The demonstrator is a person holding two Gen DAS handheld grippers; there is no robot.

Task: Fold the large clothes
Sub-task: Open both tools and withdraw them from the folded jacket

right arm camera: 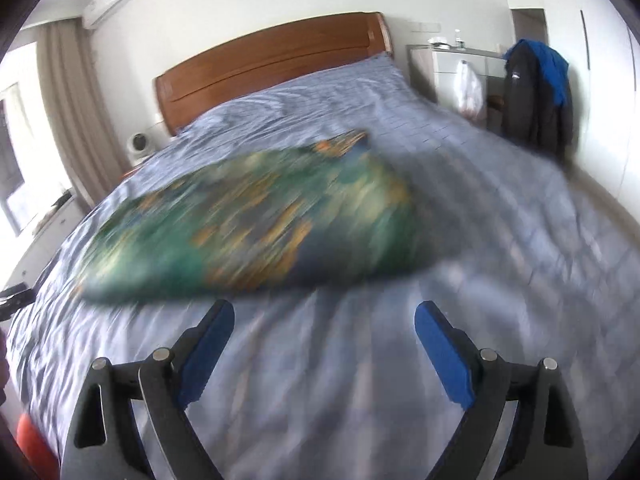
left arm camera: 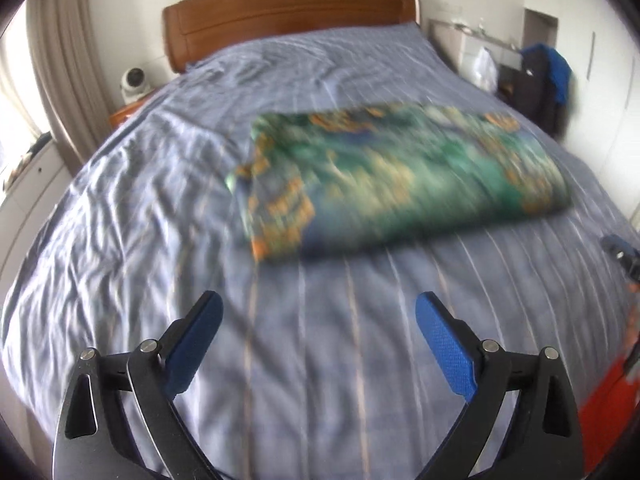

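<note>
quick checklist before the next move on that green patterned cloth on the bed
1. Left tongs open, nothing held: ok.
2. Right tongs open, nothing held: ok.
3. Green patterned cloth lies folded on the bed sheet, apart from both tongs: ok.
4. Cloth edges lined up: cannot tell, both views are blurred.
5. Sheet bare between tongs and cloth: ok.
6. Sheet smooth beneath the cloth: not ok, wrinkled on the left side.
</note>
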